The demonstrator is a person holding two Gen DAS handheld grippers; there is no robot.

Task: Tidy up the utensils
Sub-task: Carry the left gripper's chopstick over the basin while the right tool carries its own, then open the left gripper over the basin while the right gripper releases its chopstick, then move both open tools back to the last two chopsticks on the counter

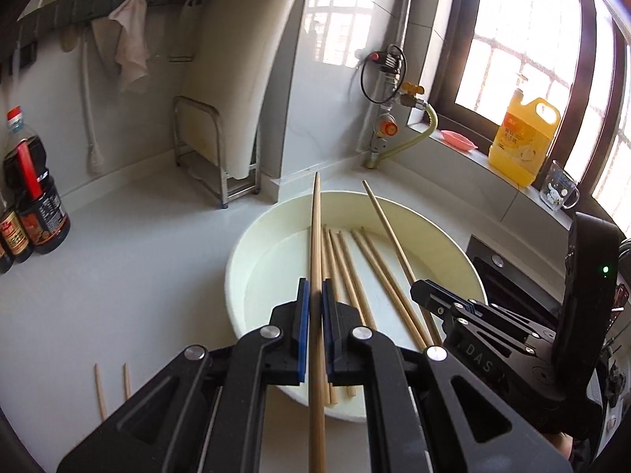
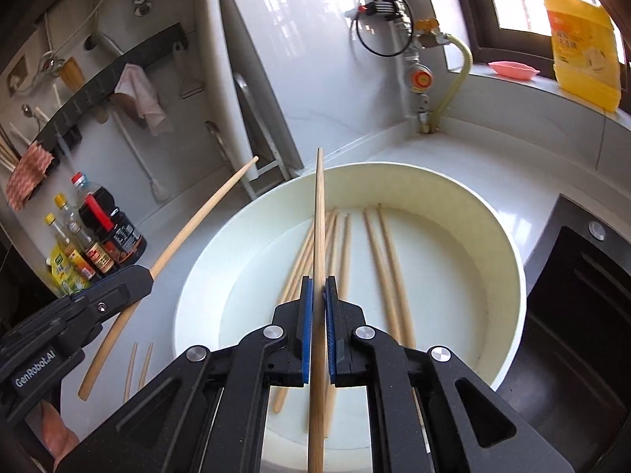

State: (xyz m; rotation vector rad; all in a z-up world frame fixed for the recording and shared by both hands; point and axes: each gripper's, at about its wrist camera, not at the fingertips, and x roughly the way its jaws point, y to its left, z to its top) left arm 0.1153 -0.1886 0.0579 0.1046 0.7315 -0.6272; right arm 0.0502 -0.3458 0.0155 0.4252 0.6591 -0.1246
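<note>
Blue pads [image 1: 303, 327] of left gripper [image 1: 314, 327] clamped tight on one chopstick [image 1: 315, 236], stick running lengthwise straight out along fingers, tip past far rim of white basin [image 1: 252, 232]. Right gripper [image 2: 318, 331] same deal, pinching its own chopstick [image 2: 320, 213] along its axis. Both hover over basin's near side, left one nearer open counter [image 1: 138, 244]. Count: two held, roughly seven loose chopsticks [image 2: 378, 252] lying in basin pointing away, two more on counter [image 1: 112, 388] left of basin. Guessing held ones go beside those.
</note>
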